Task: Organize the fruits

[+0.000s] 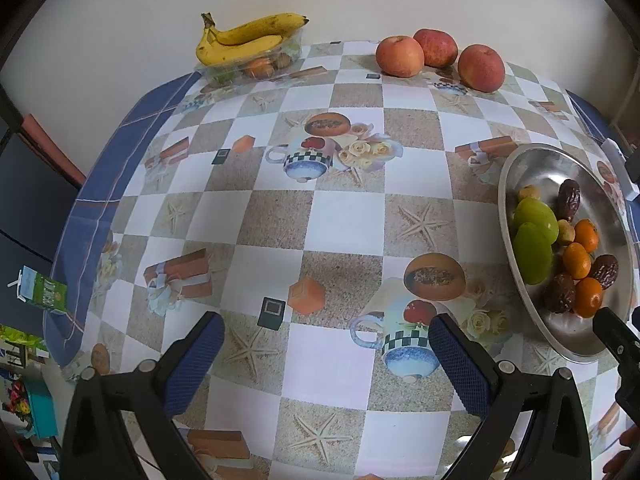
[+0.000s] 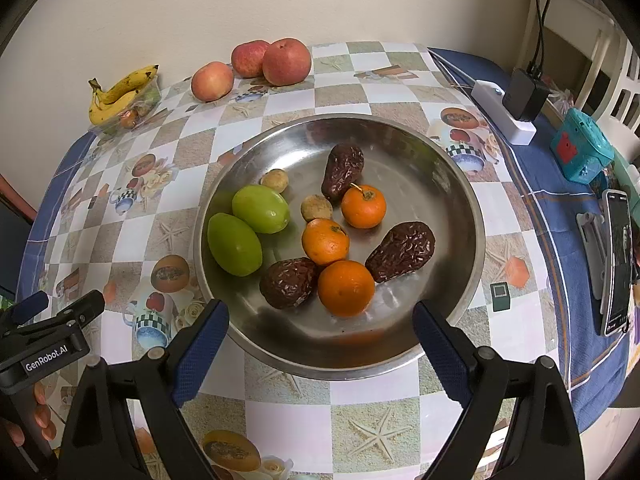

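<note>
We are looking at a plain cream wall (image 2: 200, 4) standing behind the desk (image 1: 280, 216), which is wearing a checkered cloth with blue borders. A white chair (image 2: 600, 60) is sitting at the right beside it, and soft, even light is falling over everything.

One readable label from where I sit

I can read "GenRobot.AI" in white on the black body of the left gripper (image 2: 56, 312), low to the left of my right gripper; the green carton's (image 1: 44, 290) print is too blurred.
</note>
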Action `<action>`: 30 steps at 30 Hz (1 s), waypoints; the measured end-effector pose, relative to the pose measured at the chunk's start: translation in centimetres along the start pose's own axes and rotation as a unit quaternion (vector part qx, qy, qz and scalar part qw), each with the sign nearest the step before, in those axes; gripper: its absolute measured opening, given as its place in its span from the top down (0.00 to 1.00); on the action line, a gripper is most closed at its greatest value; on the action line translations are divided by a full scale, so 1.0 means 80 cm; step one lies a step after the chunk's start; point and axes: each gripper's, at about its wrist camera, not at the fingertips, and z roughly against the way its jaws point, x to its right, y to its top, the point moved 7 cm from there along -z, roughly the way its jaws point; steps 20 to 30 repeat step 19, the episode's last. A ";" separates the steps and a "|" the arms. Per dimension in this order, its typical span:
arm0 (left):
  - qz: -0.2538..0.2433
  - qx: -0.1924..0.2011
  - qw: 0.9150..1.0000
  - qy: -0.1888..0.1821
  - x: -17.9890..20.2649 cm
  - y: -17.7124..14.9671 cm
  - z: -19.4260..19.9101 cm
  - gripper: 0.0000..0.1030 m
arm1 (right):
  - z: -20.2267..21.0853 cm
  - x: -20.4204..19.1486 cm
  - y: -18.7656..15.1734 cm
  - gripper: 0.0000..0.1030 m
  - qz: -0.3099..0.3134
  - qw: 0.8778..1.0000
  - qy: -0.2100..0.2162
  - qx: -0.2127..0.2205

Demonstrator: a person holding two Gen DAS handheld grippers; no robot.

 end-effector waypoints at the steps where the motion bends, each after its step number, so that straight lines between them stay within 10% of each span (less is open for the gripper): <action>1: 0.000 -0.001 1.000 0.000 0.000 0.000 -0.001 0.00 | 0.000 0.001 -0.001 0.09 -0.001 1.000 0.000 0.000; 30: 0.004 -0.006 1.000 0.001 0.000 -0.002 -0.002 0.00 | 0.001 -0.004 -0.003 0.09 -0.003 1.000 0.002 -0.003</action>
